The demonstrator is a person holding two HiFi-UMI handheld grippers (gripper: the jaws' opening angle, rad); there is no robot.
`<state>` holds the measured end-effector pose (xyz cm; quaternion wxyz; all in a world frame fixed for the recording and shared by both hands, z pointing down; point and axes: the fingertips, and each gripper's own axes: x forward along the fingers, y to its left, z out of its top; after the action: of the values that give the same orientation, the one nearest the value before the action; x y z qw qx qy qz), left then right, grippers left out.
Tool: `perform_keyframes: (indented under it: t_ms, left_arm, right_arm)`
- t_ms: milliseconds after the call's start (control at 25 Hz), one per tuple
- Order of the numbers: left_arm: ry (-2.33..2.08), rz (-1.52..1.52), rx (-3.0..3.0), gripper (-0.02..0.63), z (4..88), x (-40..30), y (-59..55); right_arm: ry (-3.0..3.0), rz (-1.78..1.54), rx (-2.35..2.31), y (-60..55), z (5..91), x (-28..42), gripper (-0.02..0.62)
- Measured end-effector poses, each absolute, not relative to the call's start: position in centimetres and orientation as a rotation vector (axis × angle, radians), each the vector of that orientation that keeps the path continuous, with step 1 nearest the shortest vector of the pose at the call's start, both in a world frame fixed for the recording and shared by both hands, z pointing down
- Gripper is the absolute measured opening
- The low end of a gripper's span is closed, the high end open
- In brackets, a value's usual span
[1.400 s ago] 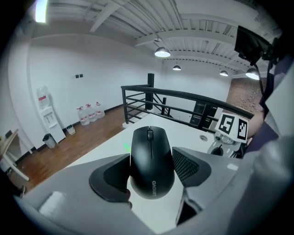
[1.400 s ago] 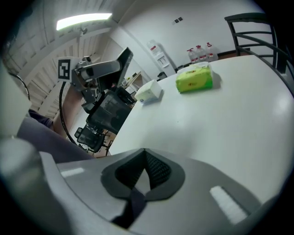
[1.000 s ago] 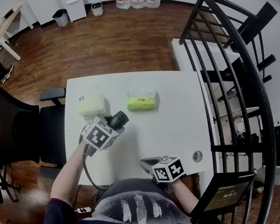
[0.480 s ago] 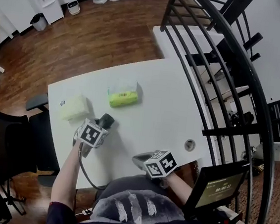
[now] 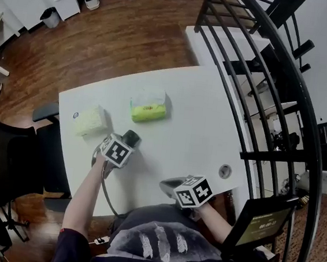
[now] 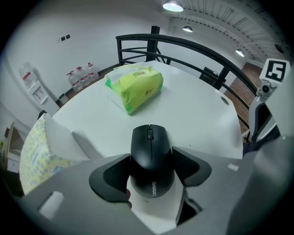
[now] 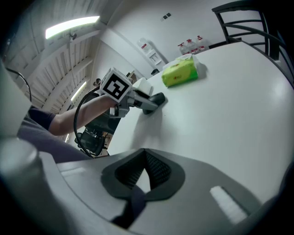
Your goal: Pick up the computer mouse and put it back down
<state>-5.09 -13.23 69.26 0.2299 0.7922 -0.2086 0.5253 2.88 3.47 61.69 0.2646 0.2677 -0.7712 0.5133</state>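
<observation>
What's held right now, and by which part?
Left tool grips the black mouse by its two sides, around its rear half. Right tool is shut, holding nothing.

We lose mouse (image 6: 152, 158) sides behind fingers (image 6: 109, 178); pale tissue pack (image 6: 41, 151) cut off by left edge.

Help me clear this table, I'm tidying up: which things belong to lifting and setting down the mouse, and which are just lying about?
In the job:
mouse, clamped in the left hand-held gripper
table

Lying about:
green tissue pack
pale tissue pack
right hand-held gripper, shut, empty
</observation>
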Motion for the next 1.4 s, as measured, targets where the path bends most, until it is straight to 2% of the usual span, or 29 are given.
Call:
perform_keyframes:
  t_ms: [320,600,640,800,880,960,1400]
  left_arm:
    - [-0.566,1.55,2.15,0.313,69.6,-4.8,-13.3]
    - [-0.638,1.426,2.201,0.312,66.9,-7.4,-12.4]
    - [-0.664,1.387,2.228,0.3,65.6,-7.6,-12.4]
    - [-0.77,1.186,2.353,0.185,59.0,-7.1,-11.8]
    - [-0.825,1.087,2.409,0.117,56.0,-7.1,-10.9]
    - [-0.873,0.989,2.448,0.015,53.6,-7.5,-10.0]
    - [-0.921,0.714,2.463,0.015,48.0,-8.1,-3.0]
  right_arm:
    - [-2.088,1.386,0.7,3.1,61.1,3.1,0.003]
    - [-2.12,1.333,0.687,3.5,60.9,0.5,0.003]
    - [-2.126,1.324,0.681,3.4,60.7,0.3,0.003]
    - [-2.146,1.294,0.659,2.9,59.5,0.8,0.003]
    - [-2.16,1.274,0.655,2.8,58.8,1.0,0.003]
    - [-2.185,1.252,0.655,2.7,58.1,0.9,0.003]
    - [-2.342,1.137,0.751,1.2,54.5,0.0,0.003]
